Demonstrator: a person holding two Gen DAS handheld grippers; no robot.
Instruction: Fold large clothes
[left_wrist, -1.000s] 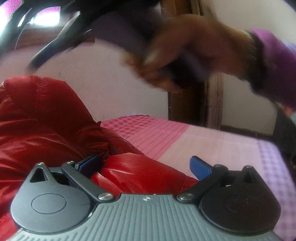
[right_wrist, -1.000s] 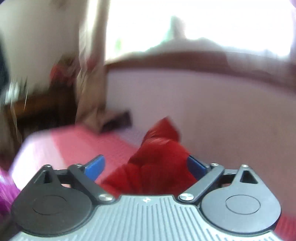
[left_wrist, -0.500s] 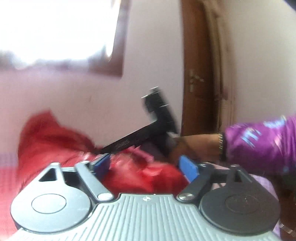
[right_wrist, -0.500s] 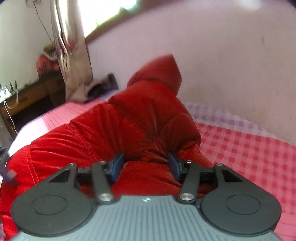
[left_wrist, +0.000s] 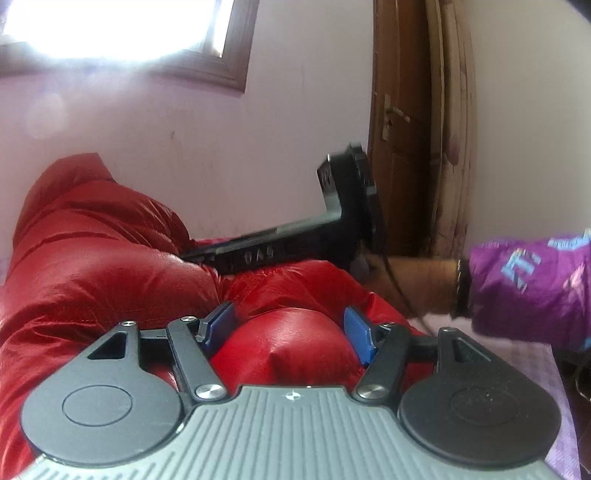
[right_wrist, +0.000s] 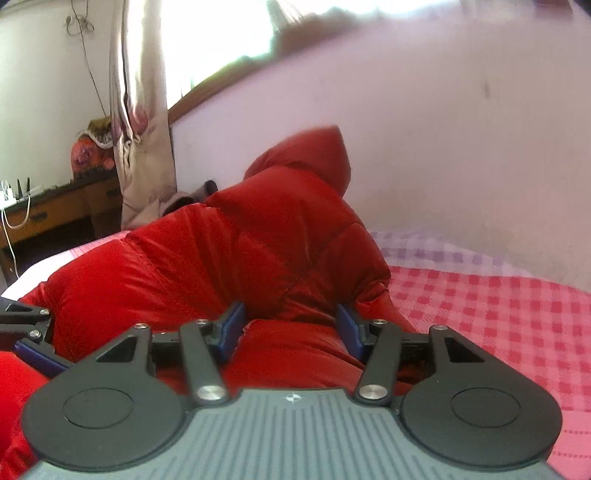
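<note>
while both of my hands are working low over the bed, i am seeing the red puffer jacket (left_wrist: 110, 266) lying bunched across the lower left and middle of the left wrist view, its hood (right_wrist: 314, 155) standing up against the pale wall (right_wrist: 461, 129) in the upper middle of the right wrist view. it is resting on the pink checked bedsheet (right_wrist: 498, 314), which is showing at the lower right.

my left gripper (left_wrist: 290, 332) is standing about half open and closing, with a puffy bulge of jacket sitting between its blue pads (left_wrist: 356, 338); the pads look to be touching the fabric on both sides. my right gripper (right_wrist: 291, 328) is also about half open, its jaws easing apart, with a fold of jacket between the pads and seemingly squeezed by them. in the left wrist view that right gripper (left_wrist: 280, 251) is crossing the middle of the frame, my purple sleeve (left_wrist: 528, 288) coming in from the right edge.

as i am judging it, the folding is barely under way: the jacket is lumpy, no flat fold is showing, and the hood and body need laying over and flattening.
</note>
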